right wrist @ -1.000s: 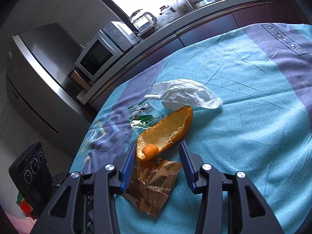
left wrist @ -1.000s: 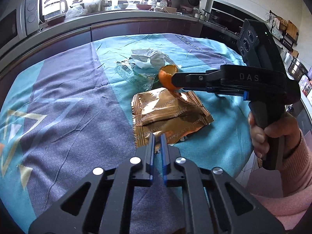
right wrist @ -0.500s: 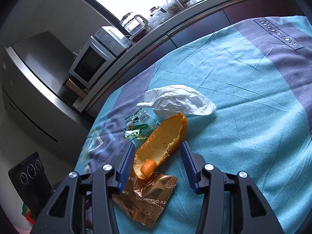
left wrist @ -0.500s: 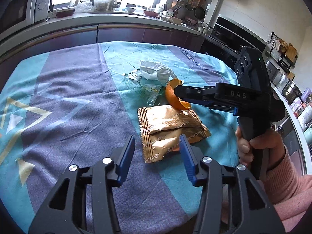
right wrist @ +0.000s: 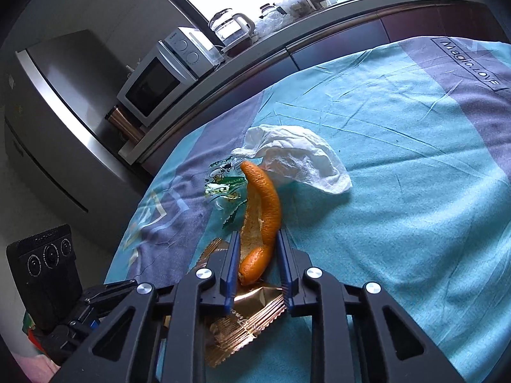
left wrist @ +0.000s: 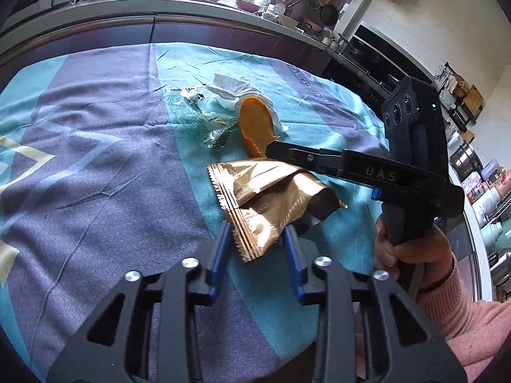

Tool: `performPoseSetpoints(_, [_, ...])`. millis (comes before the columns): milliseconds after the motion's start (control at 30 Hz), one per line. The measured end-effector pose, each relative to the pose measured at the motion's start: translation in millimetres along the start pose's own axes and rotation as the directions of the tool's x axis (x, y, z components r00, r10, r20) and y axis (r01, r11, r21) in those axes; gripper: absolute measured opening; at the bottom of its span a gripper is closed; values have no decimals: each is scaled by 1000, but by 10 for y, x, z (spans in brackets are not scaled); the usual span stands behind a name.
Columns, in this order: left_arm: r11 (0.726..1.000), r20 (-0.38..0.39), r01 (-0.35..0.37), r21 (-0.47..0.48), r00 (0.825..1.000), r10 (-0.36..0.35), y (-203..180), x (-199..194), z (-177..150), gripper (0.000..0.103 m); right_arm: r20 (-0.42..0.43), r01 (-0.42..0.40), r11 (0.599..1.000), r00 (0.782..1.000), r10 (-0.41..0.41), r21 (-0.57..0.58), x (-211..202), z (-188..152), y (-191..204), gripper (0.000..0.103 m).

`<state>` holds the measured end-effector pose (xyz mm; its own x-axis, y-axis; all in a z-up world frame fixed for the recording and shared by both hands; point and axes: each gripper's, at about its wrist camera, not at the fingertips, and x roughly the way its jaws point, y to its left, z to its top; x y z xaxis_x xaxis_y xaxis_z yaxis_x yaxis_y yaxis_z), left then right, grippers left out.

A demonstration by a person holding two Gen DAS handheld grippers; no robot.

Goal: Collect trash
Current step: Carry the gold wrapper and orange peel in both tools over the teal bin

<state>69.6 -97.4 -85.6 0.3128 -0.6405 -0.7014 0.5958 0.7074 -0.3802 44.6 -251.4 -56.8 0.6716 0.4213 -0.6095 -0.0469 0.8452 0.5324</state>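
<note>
A gold snack wrapper (left wrist: 271,198) lies on the blue and purple tablecloth (left wrist: 95,159). My left gripper (left wrist: 257,242) is open, its blue pads on either side of the wrapper's near corner. My right gripper (right wrist: 257,255) is shut on an orange peel (right wrist: 262,210) and holds it just above the wrapper (right wrist: 242,319). The peel (left wrist: 255,124) also shows in the left wrist view beyond the right gripper's fingers (left wrist: 297,154). A crumpled white tissue (right wrist: 297,159) and a clear green-printed wrapper (right wrist: 223,182) lie behind the peel.
The table's near right edge (left wrist: 357,255) drops off by the person's hand (left wrist: 412,249). A kitchen counter (right wrist: 287,41) with a microwave (right wrist: 166,73) and a kettle (right wrist: 233,28) runs behind the table. A fridge (right wrist: 64,111) stands to the left.
My right gripper has closed on the orange peel and turned it on edge. My left gripper opened and moved forward so the gold wrapper's corner lies between its pads.
</note>
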Motion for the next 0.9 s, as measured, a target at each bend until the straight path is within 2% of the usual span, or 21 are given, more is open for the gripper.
performPoseSetpoints(100, [999,11,-47,29,999,46,-71,16,-12,26,5,-7,1000,1000,7,2,-16,-10,4,20])
performPoseSetpoints(200, [994,28,-95,59,995,93,-108,-5,-21,31,5,-13,1000,1000,13,3,-23,-14,7,20])
performPoseSetpoints(267, [994,29,-97,48,995,96,-90,-8,-14,28,6,-16,1000,1000,16,1,-29,-22,14,20])
performPoseSetpoints(367, [994,28,-105,31,994,104,-25,-30,-18,14,18,-23,1000,1000,23,-6,-62,-22,30,19])
performPoseSetpoints(467, [995,36,-95,10,995,95,48,-90,-26,5,26,-28,999,999,28,-18,-97,-16,56,13])
performPoseSetpoints(900, [996,114,-81,-32,990,85,221,-560,-119,5,44,-77,996,996,79,-37,-187,33,232,10])
